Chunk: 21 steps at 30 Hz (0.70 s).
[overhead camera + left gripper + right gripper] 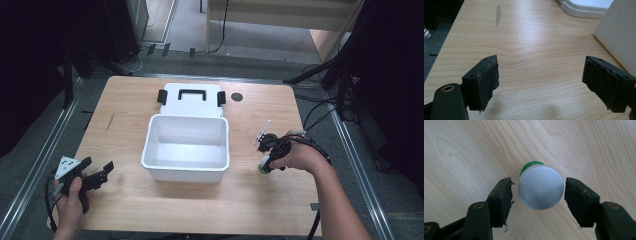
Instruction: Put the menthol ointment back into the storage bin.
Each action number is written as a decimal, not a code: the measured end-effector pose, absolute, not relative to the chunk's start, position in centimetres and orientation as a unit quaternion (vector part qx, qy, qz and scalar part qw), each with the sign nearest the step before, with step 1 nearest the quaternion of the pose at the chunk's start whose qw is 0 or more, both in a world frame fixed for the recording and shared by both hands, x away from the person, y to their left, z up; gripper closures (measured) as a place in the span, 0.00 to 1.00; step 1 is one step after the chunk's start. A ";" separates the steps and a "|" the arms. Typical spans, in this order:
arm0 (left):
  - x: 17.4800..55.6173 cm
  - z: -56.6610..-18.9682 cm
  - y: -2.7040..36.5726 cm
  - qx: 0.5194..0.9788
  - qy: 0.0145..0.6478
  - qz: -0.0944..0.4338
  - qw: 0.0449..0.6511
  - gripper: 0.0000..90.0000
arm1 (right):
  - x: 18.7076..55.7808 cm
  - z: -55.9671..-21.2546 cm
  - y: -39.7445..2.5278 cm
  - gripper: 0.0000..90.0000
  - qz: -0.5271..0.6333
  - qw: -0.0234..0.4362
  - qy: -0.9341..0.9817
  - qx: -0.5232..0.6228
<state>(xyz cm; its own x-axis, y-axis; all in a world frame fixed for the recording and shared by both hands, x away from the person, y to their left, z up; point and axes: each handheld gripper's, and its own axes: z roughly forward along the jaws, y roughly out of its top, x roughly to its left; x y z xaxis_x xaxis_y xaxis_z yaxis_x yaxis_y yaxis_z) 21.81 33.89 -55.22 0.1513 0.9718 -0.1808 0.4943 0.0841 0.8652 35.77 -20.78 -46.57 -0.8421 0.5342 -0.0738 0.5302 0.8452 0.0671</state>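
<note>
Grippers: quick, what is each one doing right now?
Left gripper: open, empty.
Right gripper: open, jaws either side of the white-capped bottle, not gripping.

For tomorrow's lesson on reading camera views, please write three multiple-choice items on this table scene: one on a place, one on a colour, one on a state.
1. Where does the lid lie?
A. On the table beyond the white bin
B. Snapped onto the bin
C. On the floor

2. What colour is the band under the small container's pale cap?
A. Red
B. Green
C. Yellow

3. How does the right gripper stand to the container?
A. Jaws apart, one on each side of it
B. Lifting it over the bin
C. Far away, by the lid

Answers:
1 A: the high view shows the lid flat behind the bin, which is open on top.
2 B: a green rim shows below the cap in the right gripper view.
3 A: gaps show between both jaws and the cap.
</note>
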 end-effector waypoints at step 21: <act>21.8 -55.2 33.9 0.621 0.590 0.271 0.439 0.16 | 36.3 -47.4 -20.6 0.57 0.020 0.023 0.942 0.334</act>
